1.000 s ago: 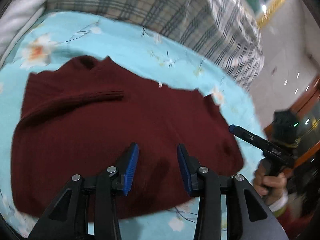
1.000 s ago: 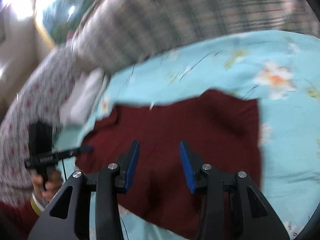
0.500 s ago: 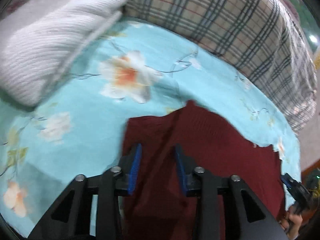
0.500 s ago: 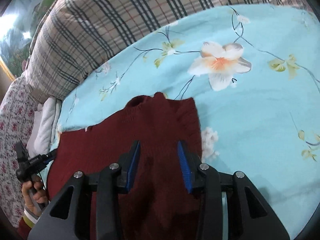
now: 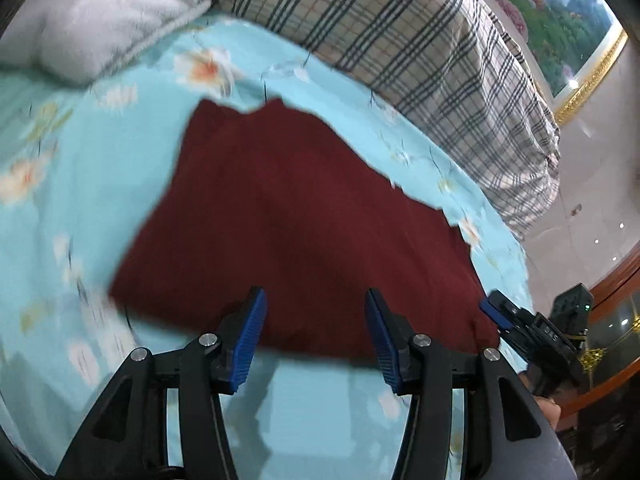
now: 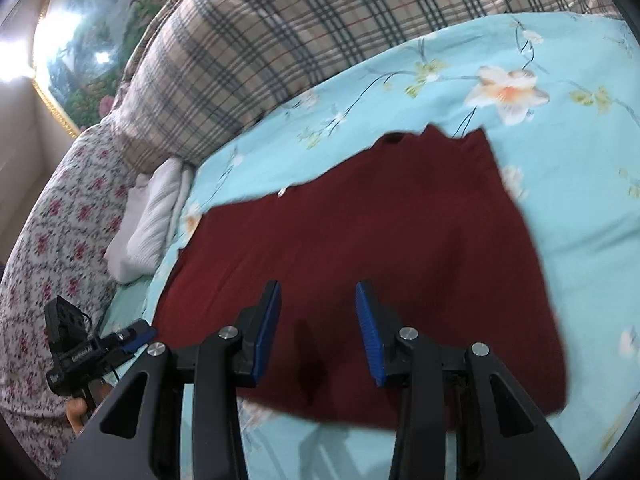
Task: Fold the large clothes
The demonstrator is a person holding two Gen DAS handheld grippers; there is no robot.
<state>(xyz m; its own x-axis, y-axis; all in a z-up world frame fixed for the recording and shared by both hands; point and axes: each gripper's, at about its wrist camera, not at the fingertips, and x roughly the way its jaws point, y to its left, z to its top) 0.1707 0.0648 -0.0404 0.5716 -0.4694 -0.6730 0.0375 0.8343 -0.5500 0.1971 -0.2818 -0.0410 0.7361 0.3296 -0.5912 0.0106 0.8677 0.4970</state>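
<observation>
floral bedsheet [image 5: 80, 200]; maroon sweater [image 5: 304, 216] beyond both grippers

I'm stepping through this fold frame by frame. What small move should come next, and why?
Probably lower both grippers onto the near hem of the maroon sweater. It lies flat on the blue sheet, and the left gripper, jaws just opened, and right gripper hover empty above that edge.

A light blue bedsheet [image 5: 100, 208] printed with pale orange-centred flowers covers the bed. Along its far edge lies a beige plaid blanket [image 6: 304, 40], bunched in a long roll, with a folded white knit [image 5: 108, 12] lying near one end of that roll and a flowered quilt [image 6: 52, 216] beside it. Behind the bed hangs a gold-framed landscape painting [image 5: 560, 28].
</observation>
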